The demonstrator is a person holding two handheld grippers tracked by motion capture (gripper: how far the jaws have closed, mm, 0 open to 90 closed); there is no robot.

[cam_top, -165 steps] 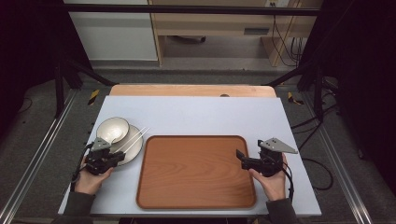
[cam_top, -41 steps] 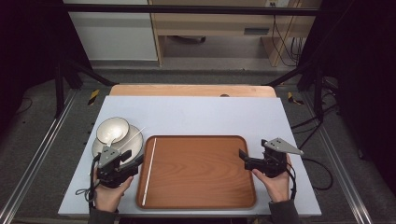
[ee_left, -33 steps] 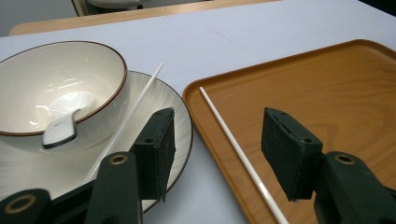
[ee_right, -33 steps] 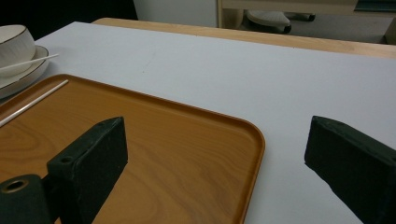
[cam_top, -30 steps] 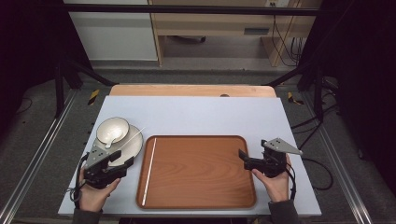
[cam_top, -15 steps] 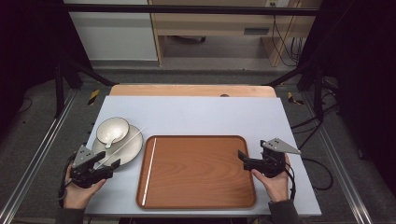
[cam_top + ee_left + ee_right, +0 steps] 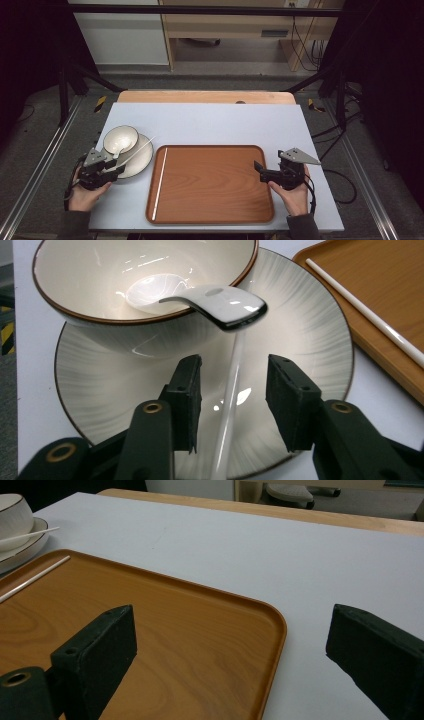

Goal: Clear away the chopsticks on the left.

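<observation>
A cream bowl with a white spoon lying over its rim stands on a grey streaked plate at the table's left. One white chopstick lies on the plate and runs between the jaws of my left gripper, which is open around it at the plate's near edge. A second chopstick lies along the left side of the wooden tray. My right gripper is open and wide at the tray's right edge, holding nothing.
The pale blue table top stretches behind the tray, with a wooden strip along its far edge. Dark frame posts and cables stand beyond the table sides.
One of the two chopsticks went from the plate to the tray's left side. My left gripper then drew back left and has come up to the plate again. The right gripper stayed put.
</observation>
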